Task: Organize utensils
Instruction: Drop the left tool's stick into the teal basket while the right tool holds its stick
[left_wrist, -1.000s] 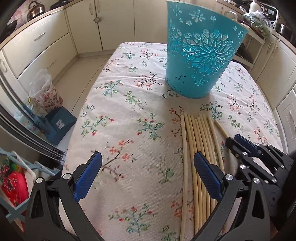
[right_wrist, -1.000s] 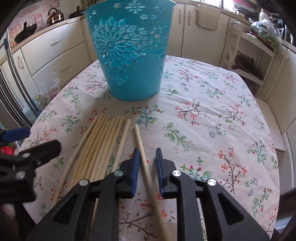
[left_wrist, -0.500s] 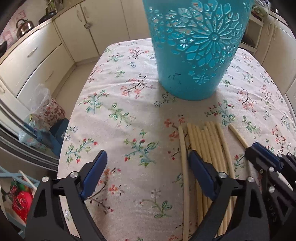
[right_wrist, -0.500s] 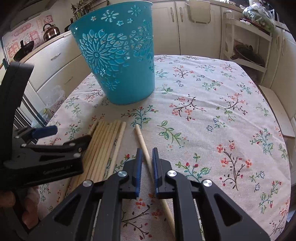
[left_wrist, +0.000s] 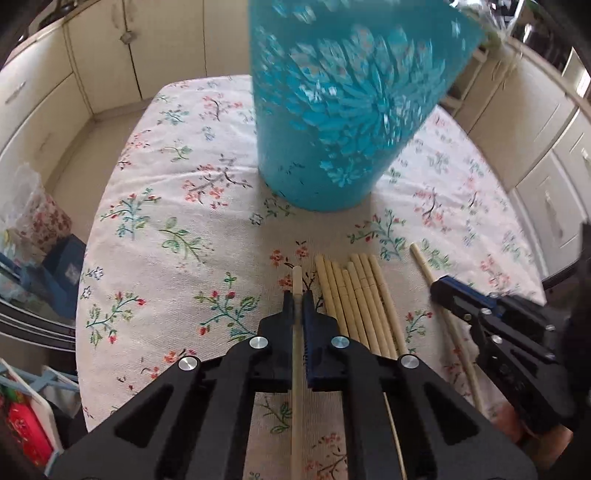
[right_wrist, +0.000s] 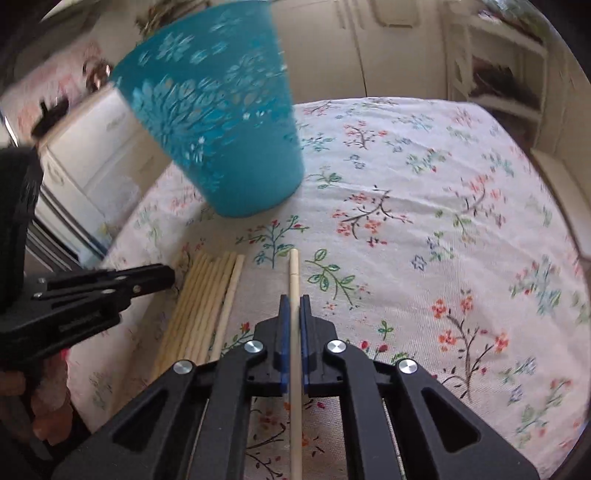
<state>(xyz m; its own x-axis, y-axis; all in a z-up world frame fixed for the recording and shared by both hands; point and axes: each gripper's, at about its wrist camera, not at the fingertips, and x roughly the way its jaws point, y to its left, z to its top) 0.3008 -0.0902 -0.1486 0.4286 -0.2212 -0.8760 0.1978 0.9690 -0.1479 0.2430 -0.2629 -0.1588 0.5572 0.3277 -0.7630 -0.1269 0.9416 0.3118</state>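
Note:
A turquoise cut-out basket (left_wrist: 343, 110) stands on the floral tablecloth (left_wrist: 177, 206); it also shows in the right wrist view (right_wrist: 225, 136). Several pale wooden chopsticks (left_wrist: 362, 306) lie side by side in front of it, seen also in the right wrist view (right_wrist: 203, 299). My left gripper (left_wrist: 296, 299) is shut on one chopstick (left_wrist: 297, 280) at the left of the bundle. My right gripper (right_wrist: 294, 302) is shut on a separate chopstick (right_wrist: 294, 269) to the right of the bundle; that gripper also appears in the left wrist view (left_wrist: 443, 290).
Cream kitchen cabinets (left_wrist: 110, 48) surround the table. A plastic bag (left_wrist: 29, 206) and a blue box (left_wrist: 62, 258) sit on the floor to the left. An open shelf unit (right_wrist: 506, 74) stands at the far right. The tablecloth (right_wrist: 443, 221) stretches right of the chopsticks.
My left gripper has closed from wide open onto the leftmost chopstick. My right gripper has tightened on its single chopstick. Both views have moved closer to the basket.

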